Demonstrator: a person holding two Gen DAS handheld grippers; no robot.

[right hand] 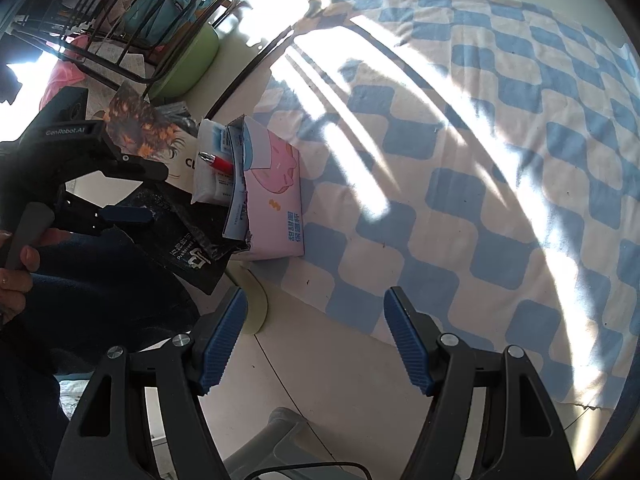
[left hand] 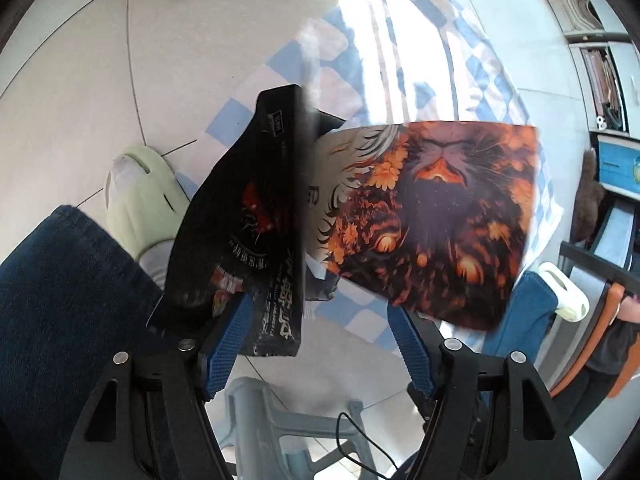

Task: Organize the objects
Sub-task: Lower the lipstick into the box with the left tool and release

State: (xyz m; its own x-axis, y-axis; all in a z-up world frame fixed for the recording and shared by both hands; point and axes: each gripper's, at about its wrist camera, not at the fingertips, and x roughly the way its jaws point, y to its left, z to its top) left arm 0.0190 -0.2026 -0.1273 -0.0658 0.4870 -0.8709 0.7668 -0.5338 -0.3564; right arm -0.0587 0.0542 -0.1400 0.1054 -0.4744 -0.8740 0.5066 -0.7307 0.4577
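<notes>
Up close in the left wrist view, the left tongs (left hand: pixel 320 332) stand wide apart, and the black book (left hand: pixel 256 216) lies against the inner face of the left blue pad (left hand: pixel 228 344), its spine running up the frame; the other pad touches nothing, so the tongs are spread and not clamped on it. An orange-and-black flame-patterned cover (left hand: pixel 432 216) fans out to the right of the spine, blurred at its edges, over the blue-and-cream checkered cloth (left hand: pixel 400 60). A pale green slipper (left hand: pixel 140 196) on a socked foot rests on the tiled floor (left hand: pixel 80 100) beside dark blue trouser fabric (left hand: pixel 60 292). In the right wrist view, the right tongs (right hand: pixel 316 332) are likewise spread, with nothing between the ribbed blue pads, hovering above the edge of the checkered cloth (right hand: pixel 500 160) and the floor. Far left in that view the left tongs (right hand: pixel 136 192) appear with a hand (right hand: pixel 20 264) on the handle, and the black book (right hand: pixel 188 244) sits between their fingers with the flame cover (right hand: pixel 140 128) opening above it. Just beside it, at the corner of the cloth, a pink packet (right hand: pixel 276 200) with a torn top stands next to a white packet (right hand: pixel 212 160), and a red pen (right hand: pixel 218 162) lies across the white one. A green basin (right hand: pixel 188 64) sits under a black wire rack (right hand: pixel 100 8) beyond.
</notes>
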